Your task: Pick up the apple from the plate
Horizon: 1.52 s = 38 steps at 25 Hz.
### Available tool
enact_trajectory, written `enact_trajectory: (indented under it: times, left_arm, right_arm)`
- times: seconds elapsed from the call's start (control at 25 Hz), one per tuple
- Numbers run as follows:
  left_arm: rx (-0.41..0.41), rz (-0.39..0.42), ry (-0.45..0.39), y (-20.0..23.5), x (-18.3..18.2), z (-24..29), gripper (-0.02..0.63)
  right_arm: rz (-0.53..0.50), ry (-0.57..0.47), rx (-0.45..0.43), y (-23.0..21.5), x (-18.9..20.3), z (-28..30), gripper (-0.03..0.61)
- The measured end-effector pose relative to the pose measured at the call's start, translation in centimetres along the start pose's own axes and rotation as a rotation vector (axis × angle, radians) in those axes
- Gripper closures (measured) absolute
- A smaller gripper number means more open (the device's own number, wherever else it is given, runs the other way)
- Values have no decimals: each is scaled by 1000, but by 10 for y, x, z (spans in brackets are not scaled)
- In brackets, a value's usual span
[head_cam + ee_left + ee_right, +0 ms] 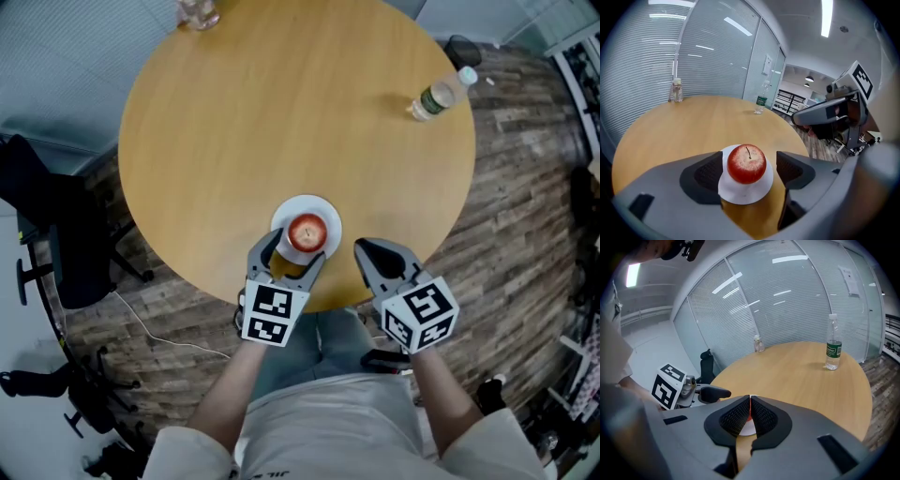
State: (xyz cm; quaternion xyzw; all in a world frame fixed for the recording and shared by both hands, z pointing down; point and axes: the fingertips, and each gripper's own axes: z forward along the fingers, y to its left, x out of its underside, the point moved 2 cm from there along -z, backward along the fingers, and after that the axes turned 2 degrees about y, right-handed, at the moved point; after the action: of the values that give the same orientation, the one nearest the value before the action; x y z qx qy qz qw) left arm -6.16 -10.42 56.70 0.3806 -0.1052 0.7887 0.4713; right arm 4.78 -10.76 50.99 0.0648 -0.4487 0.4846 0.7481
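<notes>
A red apple point(307, 232) sits on a small white plate point(323, 208) near the front edge of the round wooden table point(281, 112). My left gripper point(287, 257) is open, with its jaws either side of the plate's near rim. In the left gripper view the apple point(746, 163) stands between the two pads point(708, 172), with a gap on each side. My right gripper point(373, 251) hovers to the right of the plate, shut and empty. In the right gripper view its jaws point(750, 405) meet, hiding most of the plate point(749, 428).
A water bottle point(439, 96) stands at the table's far right and a small glass jar point(199, 13) at its far edge. A black chair point(56, 234) stands left of the table. A cable lies on the wood-pattern floor point(516, 234).
</notes>
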Motion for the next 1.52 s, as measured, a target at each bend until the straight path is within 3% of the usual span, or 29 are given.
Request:
enact_trajectory:
  times: [0.48,1.04,1.52]
  left_arm:
    - [9,83,74,0,20,39,209]
    - [14,42,111,4,25,55,215]
    - [11,41,83,3,14,44,216]
  right_arm:
    - [36,41,5,-9,13,5,548]
    - [53,45,14,-13,17,5,548]
    - [44,32,18,-10,13,-1,548]
